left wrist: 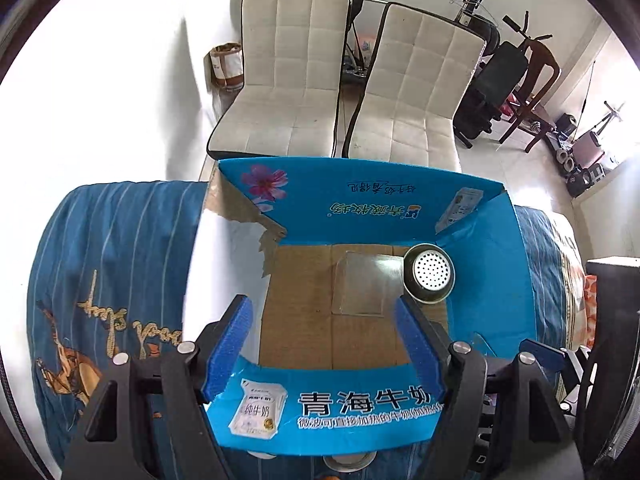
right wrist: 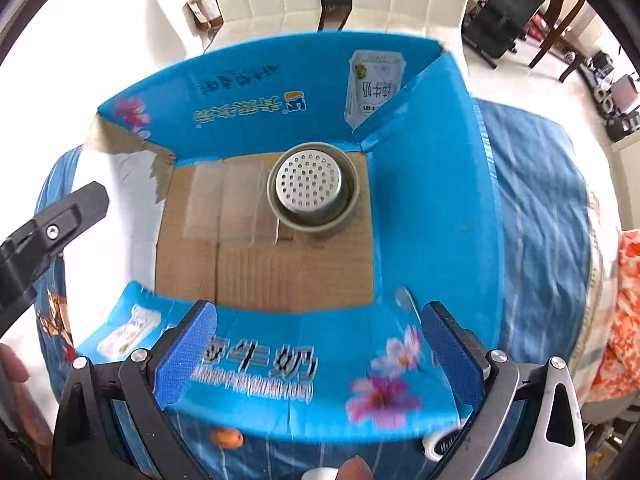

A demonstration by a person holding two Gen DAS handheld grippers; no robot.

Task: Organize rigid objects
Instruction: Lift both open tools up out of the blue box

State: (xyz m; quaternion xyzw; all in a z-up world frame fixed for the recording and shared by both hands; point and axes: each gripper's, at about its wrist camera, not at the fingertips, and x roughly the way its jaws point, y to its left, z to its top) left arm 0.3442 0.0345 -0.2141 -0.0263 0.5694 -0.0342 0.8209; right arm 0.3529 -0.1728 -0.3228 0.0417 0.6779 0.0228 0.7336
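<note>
A blue cardboard box [left wrist: 360,204] with a brown floor lies open on a blue bedspread; it also shows in the right wrist view [right wrist: 248,88]. A perforated steel strainer cup [left wrist: 430,278] sits upside down in its far right corner, also seen from the right wrist [right wrist: 312,192]. My left gripper [left wrist: 323,312] is open and empty over the box's near flap. My right gripper [right wrist: 320,318] is open and empty above the near flap, short of the cup. A small orange object [right wrist: 227,437] and a white round object [right wrist: 438,446] lie on the bed before the box.
The blue striped bedspread [left wrist: 112,264] surrounds the box. Two white padded chairs [left wrist: 288,80] stand beyond the bed. Exercise gear and a wooden chair [left wrist: 532,92] are at the far right. The left gripper's body [right wrist: 44,236] shows at the left in the right wrist view.
</note>
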